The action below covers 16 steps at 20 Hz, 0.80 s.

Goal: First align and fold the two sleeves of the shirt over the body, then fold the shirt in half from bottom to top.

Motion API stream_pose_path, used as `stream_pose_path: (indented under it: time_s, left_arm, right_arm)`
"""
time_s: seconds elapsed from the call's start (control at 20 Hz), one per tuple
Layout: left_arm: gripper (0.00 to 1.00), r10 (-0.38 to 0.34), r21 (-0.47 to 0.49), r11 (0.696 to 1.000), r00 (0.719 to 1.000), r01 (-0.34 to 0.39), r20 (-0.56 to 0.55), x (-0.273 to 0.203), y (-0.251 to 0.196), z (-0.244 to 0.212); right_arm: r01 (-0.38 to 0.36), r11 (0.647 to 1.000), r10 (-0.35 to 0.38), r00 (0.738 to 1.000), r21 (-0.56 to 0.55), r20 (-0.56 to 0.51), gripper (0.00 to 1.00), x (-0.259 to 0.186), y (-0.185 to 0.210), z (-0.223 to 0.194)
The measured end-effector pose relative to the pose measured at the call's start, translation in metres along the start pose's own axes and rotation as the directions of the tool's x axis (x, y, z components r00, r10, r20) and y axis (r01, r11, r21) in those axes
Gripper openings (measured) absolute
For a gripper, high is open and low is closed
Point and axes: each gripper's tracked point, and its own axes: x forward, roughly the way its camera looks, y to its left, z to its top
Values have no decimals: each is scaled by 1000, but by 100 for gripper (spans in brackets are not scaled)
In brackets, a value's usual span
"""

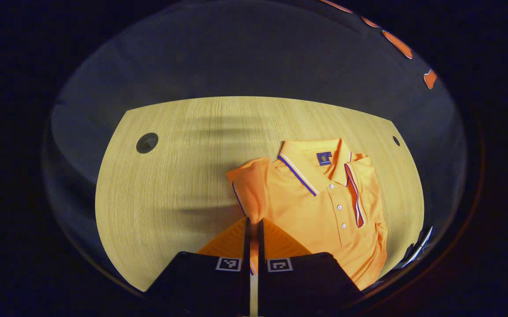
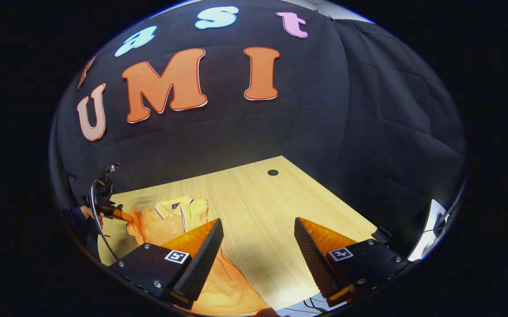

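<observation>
Left gripper [image 1: 254, 237]: jaws nearly closed, a thin strip of orange fabric visible in the slit, so it looks pinched on the left sleeve [image 1: 247, 185] edge (in the right gripper view it [image 2: 124, 215] sits at that same sleeve, a hand behind it). Shirt [image 1: 324, 198] lies just ahead and to the right of these jaws, collar [image 1: 315, 160] at the far end, placket running away from the camera. Long axis is roughly in line with the fingers, tilted a bit right.

Right gripper [image 2: 258, 246]: jaws wide open, holding nothing. Between them only bare table [image 2: 258, 198]; shirt [image 2: 170, 222] is off to the left and partly under the left finger.

Judgement: left is on the cloth and the nearer one; the sleeve fold goes rightward across the body. Right sleeve [image 1: 359, 189] already looks folded in.
</observation>
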Motion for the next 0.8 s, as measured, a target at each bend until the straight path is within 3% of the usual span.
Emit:
stream_pose_path:
  time_s: [0.2, 0.4, 0.5, 0.55, 0.7, 0.75, 0.8]
  left_arm:
    - [8, -52, 71, 996, 998, 50, 19, 5, -39, 16]
    - [11, -85, 79, 993, 996, 84, 10, 11, -66, 19]
    - [16, -156, 71, 985, 988, 155, 4, 16, -91, 18]
    - [14, -204, 66, 977, 979, 204, -1, 14, -105, 16]
    - [37, -305, 66, 950, 952, 305, -13, 16, -133, 8]
    - [45, -294, 84, 952, 956, 293, -7, 13, -132, 7]
    - [45, -273, 103, 957, 962, 270, 11, 10, -128, 11]
  right_arm:
    - [-25, 1000, 25, 999, 11, 23, 99, -10, -2, 11]
    - [-9, 1000, 8, 999, 18, 45, 99, -13, -9, 16]
    - [1, 1000, -2, 999, 29, 35, 99, -19, -16, 13]
    - [11, 999, -11, 1000, 31, 29, 98, -22, -21, 10]
    - [38, 999, -38, 999, 34, 11, 98, -29, -26, -1]
    - [41, 999, -41, 999, 31, 6, 98, -30, -27, -4]
    - [43, 999, -43, 999, 29, 8, 98, -32, -26, -6]
